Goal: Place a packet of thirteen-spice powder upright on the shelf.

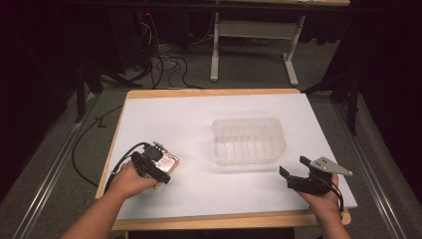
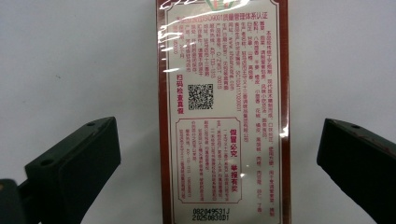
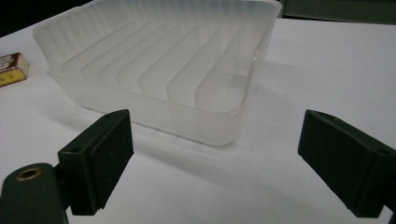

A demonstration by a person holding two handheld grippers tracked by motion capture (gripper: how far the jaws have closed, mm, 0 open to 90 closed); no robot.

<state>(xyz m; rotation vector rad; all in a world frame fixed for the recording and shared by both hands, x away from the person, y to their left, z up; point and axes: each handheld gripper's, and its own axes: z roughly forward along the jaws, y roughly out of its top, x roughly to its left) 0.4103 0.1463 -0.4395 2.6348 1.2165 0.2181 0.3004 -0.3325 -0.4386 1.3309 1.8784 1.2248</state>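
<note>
A flat red-edged box (image 2: 224, 112) with a printed white label and a QR code lies on the white table sheet. My left gripper (image 2: 217, 168) hangs open straight above it, one jaw on each side, neither touching. In the high view the left gripper (image 1: 155, 168) covers most of the box (image 1: 171, 163) at the table's left. A clear ribbed plastic tray (image 1: 249, 140) stands mid-table. My right gripper (image 1: 293, 172) rests open near the tray's front right corner. Ahead of its jaws the right gripper (image 3: 215, 163) faces the tray (image 3: 159, 70), whose slots are bare.
The white sheet (image 1: 199, 119) covers a wooden table top. The box's corner (image 3: 10, 67) shows left of the tray. Cables (image 1: 169, 62) and a white table frame (image 1: 254, 35) stand on the floor beyond the far edge.
</note>
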